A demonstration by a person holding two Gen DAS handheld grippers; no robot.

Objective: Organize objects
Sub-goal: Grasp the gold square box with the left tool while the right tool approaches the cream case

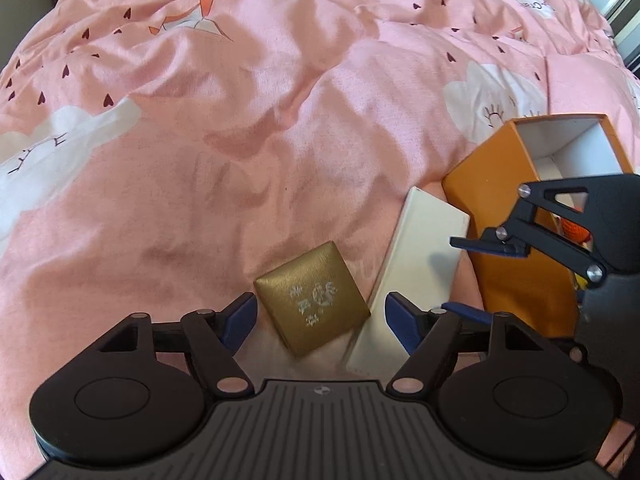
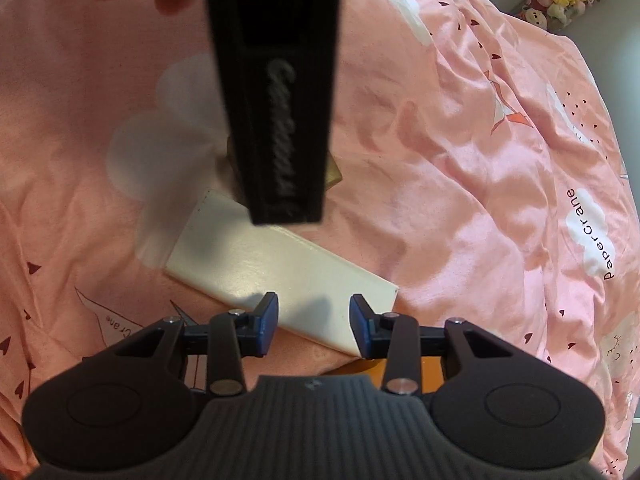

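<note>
Between open pads [image 1: 240,316] (unpinched): gold box [image 1: 312,304].

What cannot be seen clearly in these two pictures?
- Gold box, right wrist view: almost all hidden behind the black handle.
- Orange box contents, left wrist view: the right claw covers the orange thing inside.
- Orange box, right wrist view: only a strip shows under the claw.
- White box: no readable label in either view.
- Handle lettering: blurred.

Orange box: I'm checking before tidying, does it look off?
Yes. The orange box lies tipped on the bedspread, its open end facing up and away. The white box and gold case lie askew beside it.
</note>
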